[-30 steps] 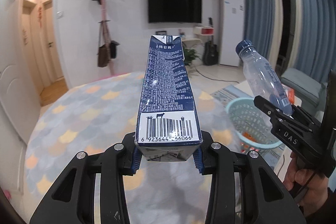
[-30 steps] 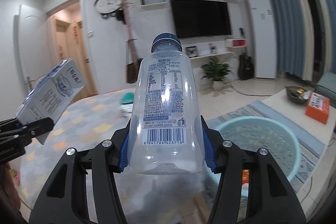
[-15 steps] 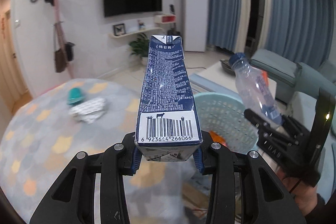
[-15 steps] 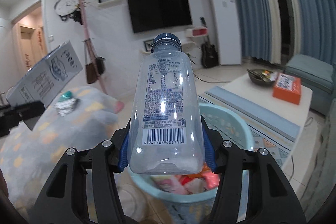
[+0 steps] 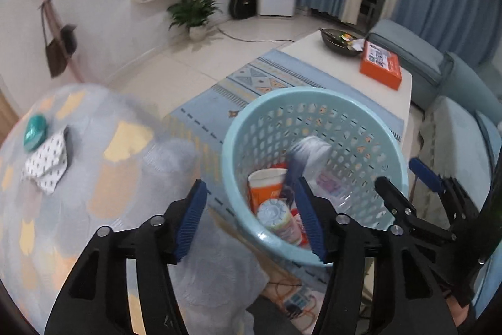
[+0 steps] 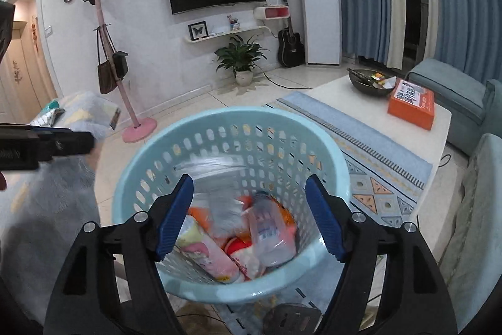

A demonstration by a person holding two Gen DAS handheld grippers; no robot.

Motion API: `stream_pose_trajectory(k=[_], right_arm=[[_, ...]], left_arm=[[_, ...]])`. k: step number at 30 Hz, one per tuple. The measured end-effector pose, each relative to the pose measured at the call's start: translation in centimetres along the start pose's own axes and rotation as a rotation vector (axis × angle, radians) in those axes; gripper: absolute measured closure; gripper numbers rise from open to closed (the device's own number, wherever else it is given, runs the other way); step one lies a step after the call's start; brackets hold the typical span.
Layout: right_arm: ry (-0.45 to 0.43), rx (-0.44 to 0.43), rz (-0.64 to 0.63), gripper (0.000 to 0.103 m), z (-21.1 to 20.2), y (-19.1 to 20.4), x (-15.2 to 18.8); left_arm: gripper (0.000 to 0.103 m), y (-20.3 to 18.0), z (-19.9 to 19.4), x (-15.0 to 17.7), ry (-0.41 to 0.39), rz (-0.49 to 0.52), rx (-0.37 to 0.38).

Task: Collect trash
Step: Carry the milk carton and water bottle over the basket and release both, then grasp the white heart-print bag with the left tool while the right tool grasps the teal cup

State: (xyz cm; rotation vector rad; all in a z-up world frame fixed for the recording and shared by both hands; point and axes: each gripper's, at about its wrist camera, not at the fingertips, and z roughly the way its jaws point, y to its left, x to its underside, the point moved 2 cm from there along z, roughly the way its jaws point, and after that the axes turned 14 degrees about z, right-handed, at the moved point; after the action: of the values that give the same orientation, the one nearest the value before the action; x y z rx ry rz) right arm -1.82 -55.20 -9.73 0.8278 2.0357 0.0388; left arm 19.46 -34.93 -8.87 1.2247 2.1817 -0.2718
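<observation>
Trash in the pale blue basket (image 6: 332, 165) sits below and ahead of both my hand-held grippers: through the right hand-held gripper (image 6: 251, 215) I see the clear bottle (image 6: 269, 234) lying among wrappers, its long axis running away from me toward the upper left of the frame, while a blurred carton (image 5: 304, 159) drops just past the left hand-held gripper (image 5: 251, 218). Both have just been opening and stand spread with nothing between the pads. What remains, a teal lid (image 5: 35, 131) on a spotted crumpled wrapper (image 5: 47, 160), lies on the tabletop (image 5: 103, 165) at the left of the left view, nearer my left hand; no writing is readable.
</observation>
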Motion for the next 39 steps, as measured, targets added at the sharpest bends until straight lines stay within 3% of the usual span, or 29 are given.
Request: stream_pose_trajectory(k=[8, 12, 15, 20, 22, 23, 25, 27, 28, 32, 39], right_arm=[[0.014, -0.048, 0.057, 0.033, -0.8, -0.7, 0.4], [0.025, -0.087, 0.059, 0.033, -1.1, 0.5, 0.2], [0.026, -0.124, 0.04, 0.033, -1.4, 1.9, 0.1], [0.036, -0.162, 0.038, 0.033, -1.8, 3.4, -0.1], [0.041, -0.178, 0.038, 0.033, -1.9, 4.1, -0.3], [0.041, -0.184, 0.035, 0.033, -1.9, 4.5, -0.3], [0.04, -0.199, 0.027, 0.033, -2.0, 5.5, -0.6], [0.041, -0.231, 0.014, 0.033, -2.1, 6.9, -0.7], [0.04, -0.243, 0.006, 0.033, -2.2, 7.6, -0.8], [0.03, -0.291, -0.043, 0.033, -3.0, 10.8, -1.1], [0.053, -0.425, -0.123, 0.033, -4.0, 18.6, -3.1]], left_arm=[[0.037, 5.9, -2.9, 1.1, 0.005, -0.133, -0.166], [0.035, 10.6, -3.3, 1.3, 0.001, -0.248, -0.311], [0.035, 13.3, -2.1, 0.4, 0.017, -0.271, -0.393], [0.034, 17.1, 0.7, -0.1, 0.094, -0.293, -0.448], [0.031, 17.9, 0.2, 0.4, 0.067, -0.316, -0.406], [0.034, 18.1, 0.0, 0.5, 0.06, -0.324, -0.382], [0.061, 18.1, -0.5, 0.9, 0.043, -0.326, -0.375], [0.077, 18.0, -1.4, 1.5, 0.023, -0.307, -0.391], [0.096, 18.2, -1.7, 1.9, 0.002, -0.317, -0.371], [0.096, 18.1, -5.1, 4.5, -0.057, -0.361, -0.311], [0.096, 19.2, -11.1, 11.9, -0.081, -0.443, -0.34]])
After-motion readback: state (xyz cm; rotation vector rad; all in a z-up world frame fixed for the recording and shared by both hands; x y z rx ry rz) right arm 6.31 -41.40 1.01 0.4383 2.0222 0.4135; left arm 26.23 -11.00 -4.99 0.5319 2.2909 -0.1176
